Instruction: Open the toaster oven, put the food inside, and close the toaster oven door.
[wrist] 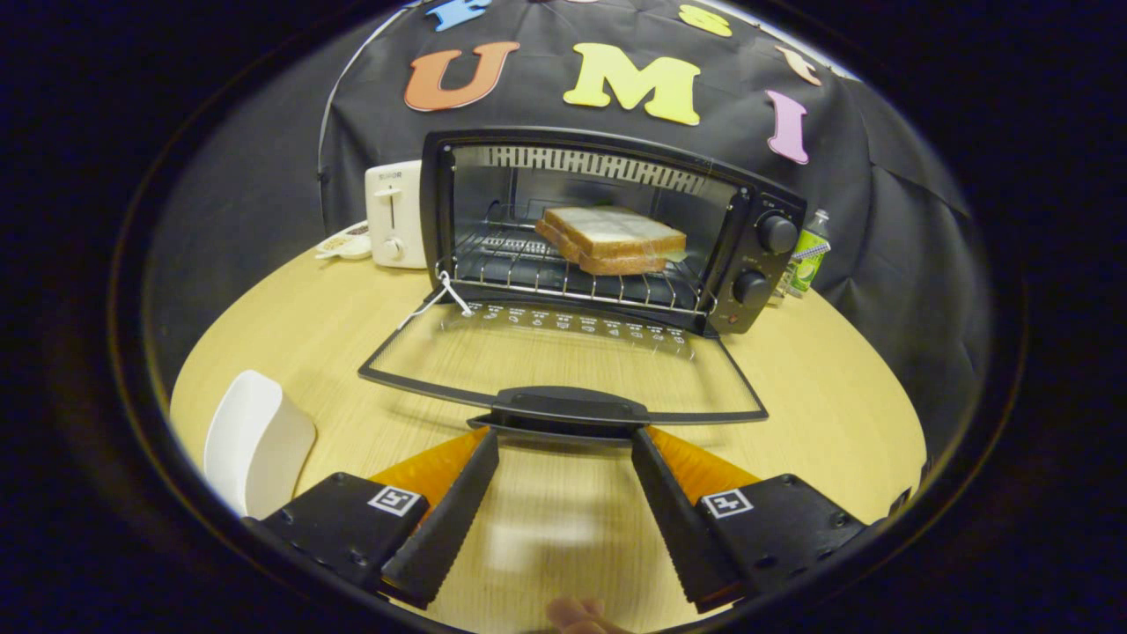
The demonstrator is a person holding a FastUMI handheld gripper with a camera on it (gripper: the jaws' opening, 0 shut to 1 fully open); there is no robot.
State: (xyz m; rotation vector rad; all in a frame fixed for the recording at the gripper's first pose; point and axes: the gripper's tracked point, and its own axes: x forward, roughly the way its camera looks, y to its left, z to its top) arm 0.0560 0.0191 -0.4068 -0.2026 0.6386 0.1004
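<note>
A black toaster oven [757, 255] stands on the round wooden table [828, 396] with its glass door [563, 357] folded down flat toward me. A sandwich of two bread slices [612, 238] lies on the wire rack [528, 264] inside. The door's black handle [568, 405] is just ahead of my fingertips. My gripper [563, 433] is open, its fingers spread about as wide as the handle, with nothing between them.
A white plate [255, 440] lies on the table left of the fingers. Left of the oven stands a white pop-up toaster [394, 214] with a small white item [345, 244] beside it. A green-labelled bottle [806, 255] stands right of the oven. A fingertip [577, 614] shows below the fingers.
</note>
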